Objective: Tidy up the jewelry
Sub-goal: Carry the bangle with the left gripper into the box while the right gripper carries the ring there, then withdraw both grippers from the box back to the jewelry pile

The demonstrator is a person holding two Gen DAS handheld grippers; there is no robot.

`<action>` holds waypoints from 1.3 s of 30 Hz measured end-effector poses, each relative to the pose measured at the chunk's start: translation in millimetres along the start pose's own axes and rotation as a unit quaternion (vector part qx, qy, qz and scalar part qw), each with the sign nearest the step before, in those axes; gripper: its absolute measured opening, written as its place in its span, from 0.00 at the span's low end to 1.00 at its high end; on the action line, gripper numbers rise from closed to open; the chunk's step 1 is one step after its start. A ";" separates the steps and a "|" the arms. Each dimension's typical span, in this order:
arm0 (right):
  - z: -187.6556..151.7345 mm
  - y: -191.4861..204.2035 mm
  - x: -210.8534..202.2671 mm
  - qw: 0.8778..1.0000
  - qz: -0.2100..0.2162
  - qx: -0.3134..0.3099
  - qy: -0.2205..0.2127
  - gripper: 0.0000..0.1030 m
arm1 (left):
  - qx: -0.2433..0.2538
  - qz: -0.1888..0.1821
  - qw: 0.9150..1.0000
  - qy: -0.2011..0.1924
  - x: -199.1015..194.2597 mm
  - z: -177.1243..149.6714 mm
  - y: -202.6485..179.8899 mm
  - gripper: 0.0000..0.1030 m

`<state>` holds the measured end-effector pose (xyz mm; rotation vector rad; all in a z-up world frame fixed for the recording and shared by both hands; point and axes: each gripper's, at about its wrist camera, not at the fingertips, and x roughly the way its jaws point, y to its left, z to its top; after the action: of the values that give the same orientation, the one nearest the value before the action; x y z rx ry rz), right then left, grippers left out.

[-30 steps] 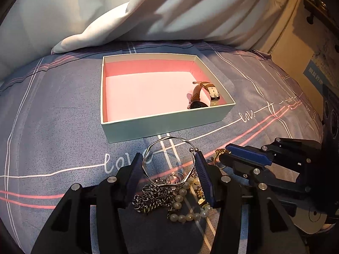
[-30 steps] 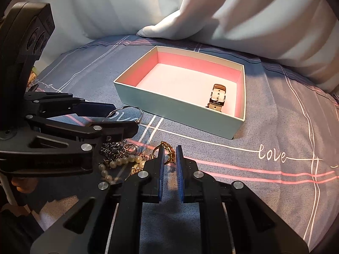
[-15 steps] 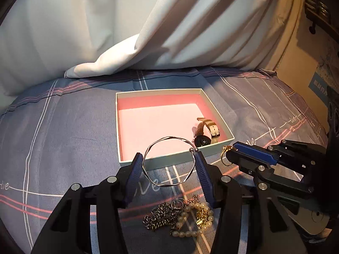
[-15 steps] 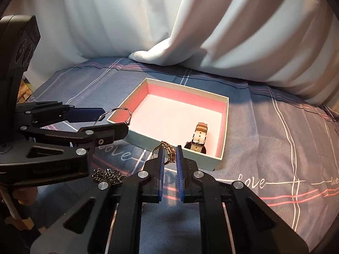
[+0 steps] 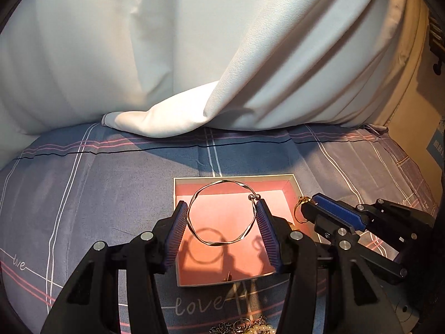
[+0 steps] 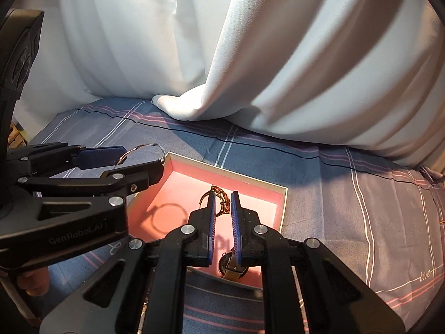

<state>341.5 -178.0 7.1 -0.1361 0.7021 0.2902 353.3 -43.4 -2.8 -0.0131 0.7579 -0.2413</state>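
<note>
The left gripper holds a thin twisted silver bangle flat across its jaws above the pink-lined box; the right gripper, nearly closed, pinches a small gold ring piece over the same box

Pink box floor lies open; watch crowds one corner

The open pink-lined cardboard box sits on the grey plaid bedsheet, with the white draped curtain at its 12 o'clock. A brown-strapped wristwatch lies in the box's 5 o'clock corner. A tangled heap of chains and pearl beads lies on the sheet at the box's 6 o'clock.
</note>
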 end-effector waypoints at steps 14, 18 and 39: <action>-3.6 -2.7 23.3 0.999 -0.003 -0.008 0.038 0.11 | -0.009 -0.001 1.000 0.021 20.9 4.3 -0.4 0.49; -7.1 -0.8 27.8 0.999 0.002 -0.009 0.044 0.11 | -0.008 -0.001 1.000 0.026 26.5 4.5 -1.3 0.49; -51.6 -7.3 14.8 0.999 0.003 0.014 0.050 0.63 | -0.019 -0.030 0.999 0.034 22.1 -14.8 9.7 0.79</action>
<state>322.8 -193.0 -41.5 -0.1232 0.8053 0.2804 360.7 -37.7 -29.4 -0.0650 0.8299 -0.2860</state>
